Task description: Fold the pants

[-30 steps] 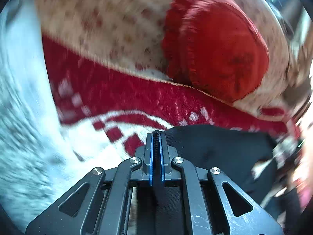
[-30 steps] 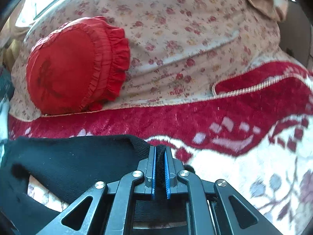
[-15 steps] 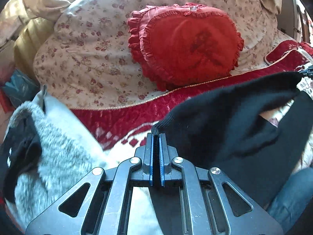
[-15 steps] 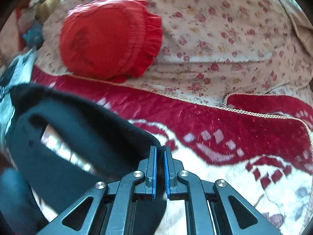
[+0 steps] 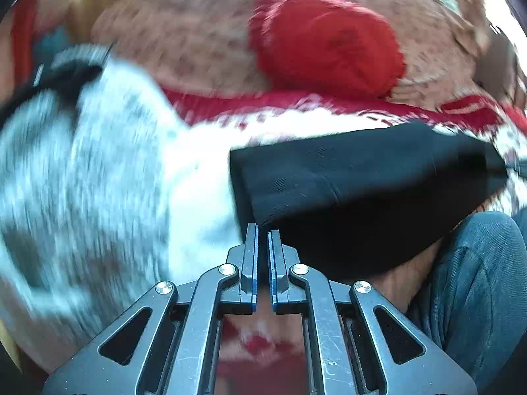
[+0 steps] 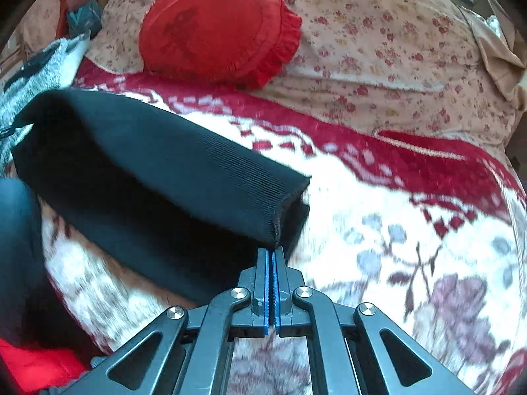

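Note:
The black pants [image 5: 362,181] hang as a folded band over the red and white patterned blanket [image 5: 204,171]. My left gripper [image 5: 262,230] is at the band's lower left corner with a small gap between its jaws; the cloth sits just above the tips and I cannot tell whether it is pinched. In the right wrist view the pants [image 6: 158,177] stretch to the left, and my right gripper [image 6: 272,250] is shut on their ribbed right end.
A red ruffled cushion [image 6: 217,33] leans on a floral cover [image 6: 395,49] at the back. A grey fuzzy garment [image 5: 66,164] lies left of the pants. A leg in blue jeans [image 5: 477,279] is at the lower right of the left wrist view.
Both grippers have come down toward the blanket with the pants. The left jaws, tightly shut on the cloth before, now show a small gap. The left view is blurred by motion.

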